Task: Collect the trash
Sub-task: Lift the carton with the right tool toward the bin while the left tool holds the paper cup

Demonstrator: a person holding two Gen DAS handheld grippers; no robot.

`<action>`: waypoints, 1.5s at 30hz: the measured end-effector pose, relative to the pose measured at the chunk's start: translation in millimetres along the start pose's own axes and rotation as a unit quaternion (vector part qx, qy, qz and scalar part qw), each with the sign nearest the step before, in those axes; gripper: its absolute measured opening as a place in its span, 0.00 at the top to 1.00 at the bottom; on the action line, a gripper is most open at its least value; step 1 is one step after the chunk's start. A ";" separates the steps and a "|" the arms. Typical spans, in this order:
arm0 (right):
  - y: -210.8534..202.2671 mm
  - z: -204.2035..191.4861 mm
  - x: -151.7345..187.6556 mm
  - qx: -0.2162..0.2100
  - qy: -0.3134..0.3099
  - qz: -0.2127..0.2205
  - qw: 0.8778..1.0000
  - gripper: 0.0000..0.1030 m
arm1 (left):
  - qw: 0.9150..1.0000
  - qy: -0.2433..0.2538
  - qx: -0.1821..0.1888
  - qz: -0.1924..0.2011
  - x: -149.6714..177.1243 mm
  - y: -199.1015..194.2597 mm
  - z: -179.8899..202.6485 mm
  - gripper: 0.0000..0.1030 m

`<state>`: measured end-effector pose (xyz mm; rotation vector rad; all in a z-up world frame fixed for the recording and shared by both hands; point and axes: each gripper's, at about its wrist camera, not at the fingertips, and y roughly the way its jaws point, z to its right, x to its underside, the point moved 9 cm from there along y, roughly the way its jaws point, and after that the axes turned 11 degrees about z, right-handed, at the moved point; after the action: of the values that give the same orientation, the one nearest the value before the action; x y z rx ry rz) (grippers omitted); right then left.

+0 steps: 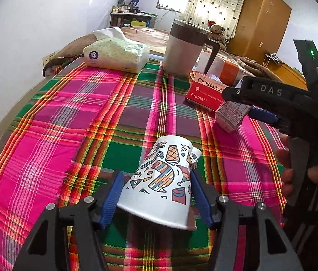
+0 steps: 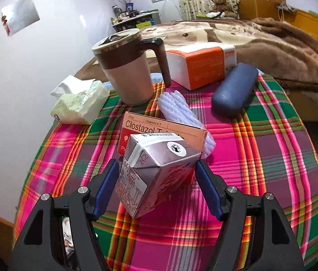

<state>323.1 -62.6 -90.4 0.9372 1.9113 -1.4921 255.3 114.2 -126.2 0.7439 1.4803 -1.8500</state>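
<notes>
Your left gripper is clenched on a patterned paper cup, both blue pads pressed to its sides. The cup is held tipped over above the plaid tablecloth, its long axis running away from you, closed base far and open mouth toward the camera; a second cup seems nested behind it, though you can only see a sliver.

Your right gripper brackets a small drink carton standing tilted on the cloth, foil straw hole on top. The left pad touches it; the right pad sits just beside its corner, so whether you have it gripped cannot be told. In the left view, the gripper body hides much of the carton.

Right behind the carton lies a red pill box, partly covered by it, with a bundle of pale plastic sticks alongside. Farther back stand a lidded mug, a tissue pack, an orange-and-white box and a blue glasses case.
</notes>
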 end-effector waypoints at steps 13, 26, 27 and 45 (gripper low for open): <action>3.3 -5.7 11.6 -0.053 0.011 -0.014 0.998 0.32 | 1.000 -0.008 -0.003 -0.002 -1.8 4.2 -4.4 0.39; -10.3 -11.2 16.3 -0.071 -0.020 -0.005 0.997 0.38 | 1.000 0.000 0.000 0.002 -2.9 4.7 -0.8 0.49; -12.3 -10.7 16.4 -0.071 -0.021 -0.003 0.997 0.38 | 1.000 0.000 -0.001 0.003 -3.2 3.9 -0.6 0.49; -62.2 25.2 9.1 -0.059 -0.024 0.033 0.997 0.38 | 0.999 0.031 0.007 0.039 -19.1 -28.3 29.3 0.53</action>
<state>268.4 -94.3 -66.3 0.8953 1.8936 -1.3353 244.3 92.5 -88.4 0.8613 1.4578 -1.7944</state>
